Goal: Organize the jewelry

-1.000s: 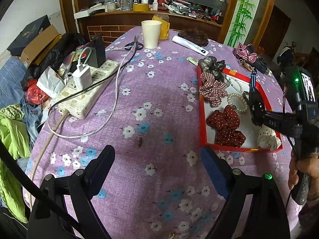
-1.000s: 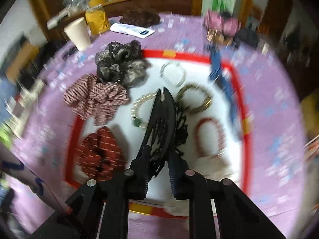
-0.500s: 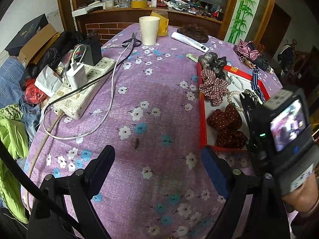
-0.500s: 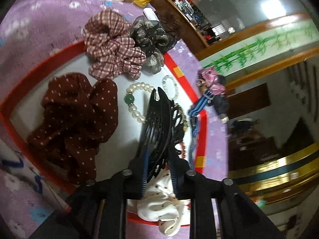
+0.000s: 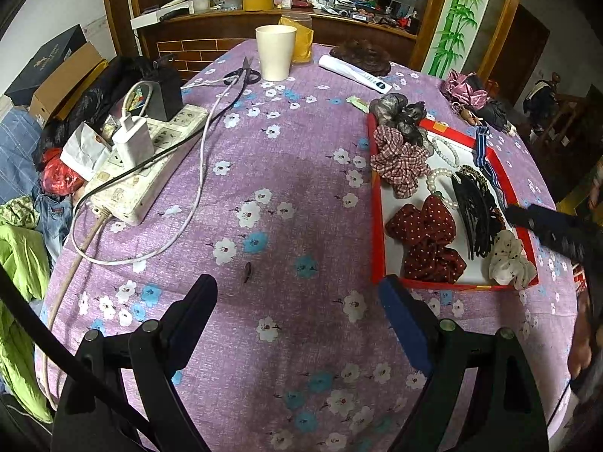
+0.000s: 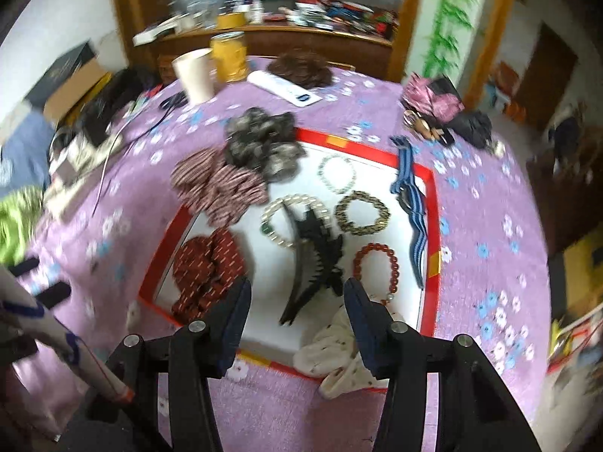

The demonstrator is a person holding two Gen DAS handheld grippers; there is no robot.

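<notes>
Black toothed plastic hair claw clip (image 6: 314,263) lies on its side on the white floor of the red-rimmed tray (image 6: 429,188), about mid-tray, its top end overlapping the white pearl bead bracelet (image 6: 280,211). Nothing grips it. Right gripper (image 6: 297,316) sits just above and short of the clip, jaws partly apart and just been opening; the clip shows in the gap between them, pads clear of it.

Beside the clip: gold-and-black chain bracelet (image 6: 361,213), dark red bead bracelet (image 6: 377,265), pale green bead bracelet (image 6: 337,173) further back. Blue striped strap (image 6: 409,203) drapes over the tray's far right rim. Left side of tray: dark red dotted fabric scrunchie (image 6: 207,267), red-and-white checked scrunchie (image 6: 218,186), grey-black sheer scrunchie (image 6: 260,143) hanging over the back corner. Cream dotted scrunchie (image 6: 339,350) at the near edge, partly over the rim.

Tray rests on a purple floral tablecloth (image 5: 286,173). Left gripper (image 5: 297,309) hangs over bare cloth left of the tray, jaws wide, holding nothing. Farther off: white power strip (image 5: 147,165) with chargers, cream paper cup (image 5: 274,52), black-handled scissors (image 5: 245,73).
</notes>
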